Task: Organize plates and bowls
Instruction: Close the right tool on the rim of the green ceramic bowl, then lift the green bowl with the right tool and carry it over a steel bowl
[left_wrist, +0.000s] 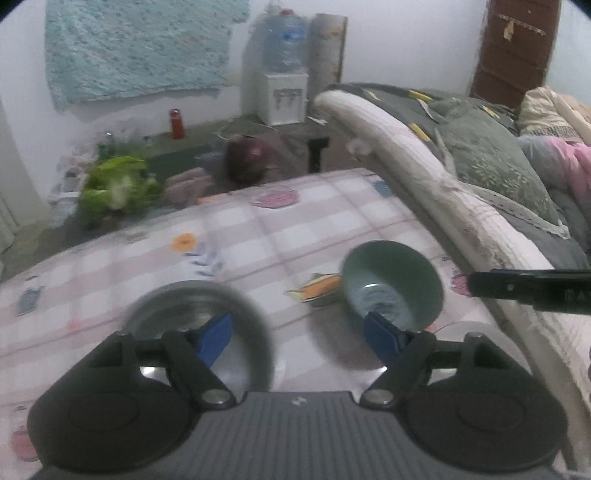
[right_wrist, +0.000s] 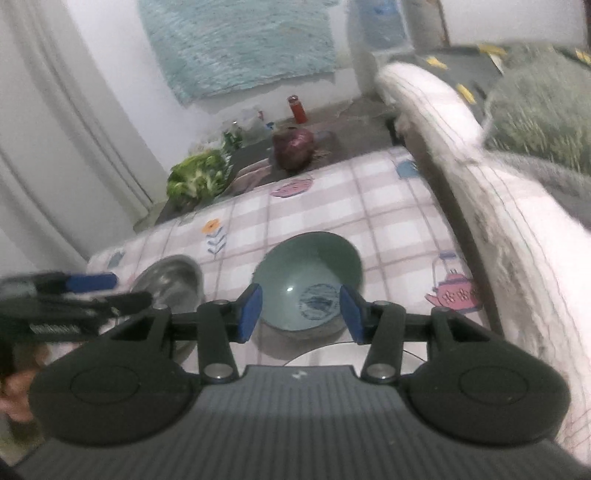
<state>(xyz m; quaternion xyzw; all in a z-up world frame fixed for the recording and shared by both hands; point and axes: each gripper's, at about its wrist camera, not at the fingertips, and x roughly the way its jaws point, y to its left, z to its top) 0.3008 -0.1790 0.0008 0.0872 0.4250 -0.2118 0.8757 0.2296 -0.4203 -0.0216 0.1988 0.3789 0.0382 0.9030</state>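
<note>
Two bowls stand on the checked tablecloth (left_wrist: 295, 229). The steel bowl (left_wrist: 199, 317) is on the left and the green ceramic bowl (left_wrist: 391, 284) on the right, both upright and apart. My left gripper (left_wrist: 299, 338) hovers open above the cloth between them, its left pad over the steel bowl's inside, nothing held. In the right wrist view the green bowl (right_wrist: 306, 273) lies just beyond my right gripper (right_wrist: 301, 314), whose blue pads stand apart and free of it. The steel bowl (right_wrist: 170, 280) sits to its left, partly hidden by the left gripper (right_wrist: 74, 291).
A padded bed edge (left_wrist: 406, 155) with grey pillows runs along the table's right side. Beyond the far table edge lie green lettuce (left_wrist: 118, 184), a purple cabbage (left_wrist: 247, 155), a red bottle (left_wrist: 176, 123) and a water dispenser (left_wrist: 284, 74). A hand (right_wrist: 14, 391) shows at lower left.
</note>
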